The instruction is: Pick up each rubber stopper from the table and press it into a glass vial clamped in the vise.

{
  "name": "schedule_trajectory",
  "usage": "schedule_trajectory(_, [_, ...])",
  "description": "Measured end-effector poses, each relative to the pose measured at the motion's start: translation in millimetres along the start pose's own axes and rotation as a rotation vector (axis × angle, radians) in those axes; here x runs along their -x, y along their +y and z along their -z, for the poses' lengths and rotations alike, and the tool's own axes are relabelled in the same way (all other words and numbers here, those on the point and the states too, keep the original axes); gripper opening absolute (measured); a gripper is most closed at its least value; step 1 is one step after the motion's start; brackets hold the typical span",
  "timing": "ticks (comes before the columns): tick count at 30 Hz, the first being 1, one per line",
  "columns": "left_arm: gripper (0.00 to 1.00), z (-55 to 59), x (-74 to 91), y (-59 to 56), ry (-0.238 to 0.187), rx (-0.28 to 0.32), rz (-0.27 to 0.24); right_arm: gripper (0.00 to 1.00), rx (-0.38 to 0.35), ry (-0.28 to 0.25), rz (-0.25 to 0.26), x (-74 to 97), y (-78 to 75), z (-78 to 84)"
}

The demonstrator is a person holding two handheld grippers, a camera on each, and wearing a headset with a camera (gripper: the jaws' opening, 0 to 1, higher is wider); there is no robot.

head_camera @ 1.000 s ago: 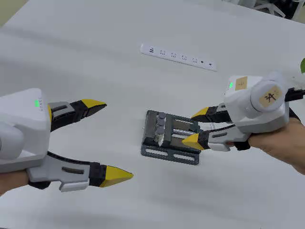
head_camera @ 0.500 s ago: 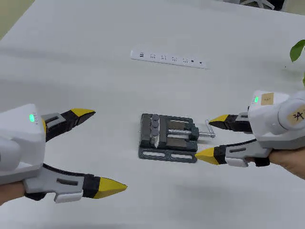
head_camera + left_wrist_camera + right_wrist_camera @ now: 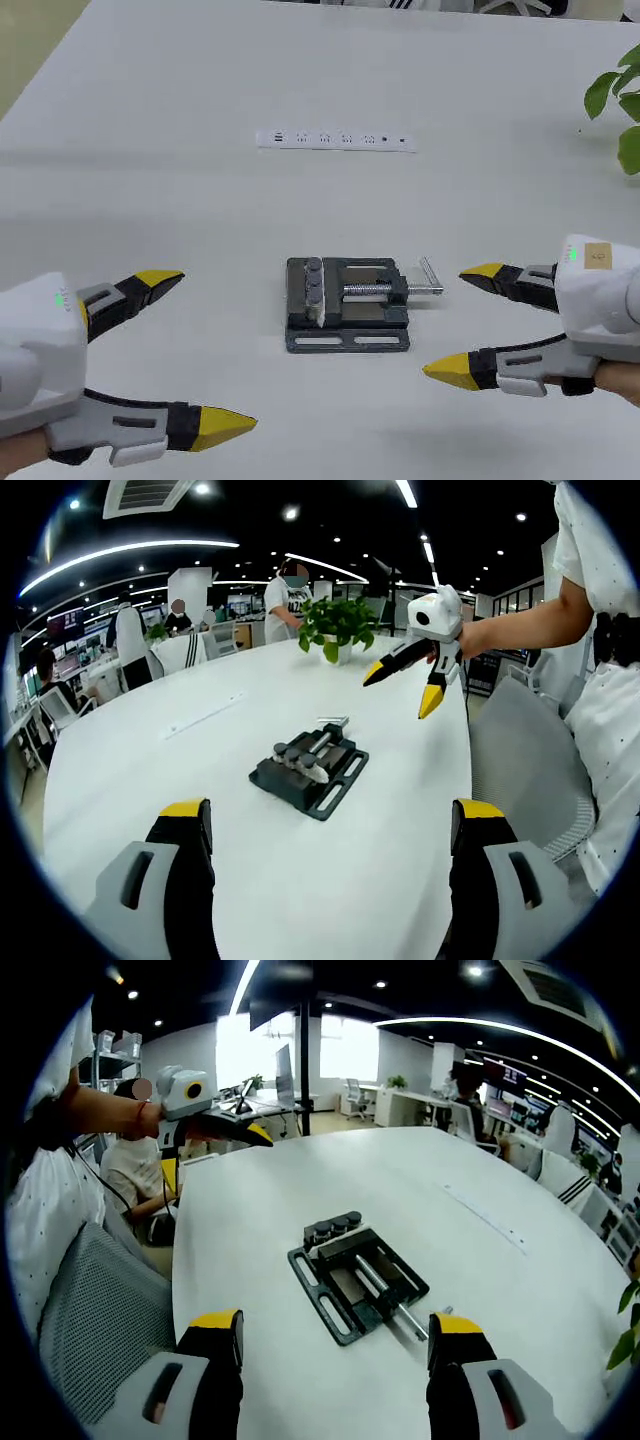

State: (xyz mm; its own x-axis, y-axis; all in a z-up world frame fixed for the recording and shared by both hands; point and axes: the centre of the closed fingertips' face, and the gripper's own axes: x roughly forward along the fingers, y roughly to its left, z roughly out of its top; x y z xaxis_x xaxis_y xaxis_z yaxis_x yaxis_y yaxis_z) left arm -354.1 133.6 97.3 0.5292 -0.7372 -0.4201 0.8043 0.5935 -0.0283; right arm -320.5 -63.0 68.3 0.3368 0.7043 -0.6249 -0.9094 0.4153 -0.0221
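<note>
— At centre of the head view, on the white table [image 3: 150, 150]: the vise [image 3: 345, 338], screw handle [image 3: 430, 274] sticking out toward frame right. Long axis left to right, then?

— Yes, left to right across the frame. Crosswise to it, at the vise's left end, a short row of dark rubber stoppers [image 3: 313, 282] running top to bottom, seemingly already seated on the glass vials [image 3: 319, 311] clamped there. Glass itself barely readable.

— And the tools?

— Left gripper [image 3: 193, 350] at lower left, right gripper [image 3: 460, 320] at lower right, both aimed inward at the vise. Both spread wide, nothing between the tips.

— Nearer to the row?

— Hard to call. Roughly matched, each well apart from the vise. Facing the left gripper, though, that stopper end, with open table between. From the right, handle and screw in the way first.

— Any loose stopper to fetch?

— Cannot tell from these views. Elsewhere on the table, a power strip [image 3: 335, 140] toward the top, plant leaves [image 3: 615, 100] at upper right. Probably close to the finish.

— So, for any further press?

— Best made from above, straight down along a vial, square to that left-to-right axis. Sideways force likely to lever the glass against the clamp.
</note>
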Motion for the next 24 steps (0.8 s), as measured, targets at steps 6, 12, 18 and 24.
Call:
schedule_trajectory(6, [0.99, 2.0, -4.8, 0.5, 0.011, -0.006, 0.004, 0.76, -0.011, -0.016, 0.001, 4.0, 0.8, 4.0])
schedule_trajectory(12, [0.99, 10.5, -11.4, 2.3, 0.02, 0.002, 0.001, 0.81, -0.027, -0.032, -0.007, 3.7, 2.5, 9.6])
schedule_trajectory(18, [0.99, 12.7, -17.3, 3.5, 0.021, 0.009, 0.0, 0.82, -0.033, -0.031, -0.011, 3.9, 1.8, 13.2])
schedule_trajectory(24, [0.99, 12.7, -19.3, 3.3, 0.019, 0.015, -0.001, 0.81, -0.036, -0.039, -0.003, 5.2, 0.5, 10.5])
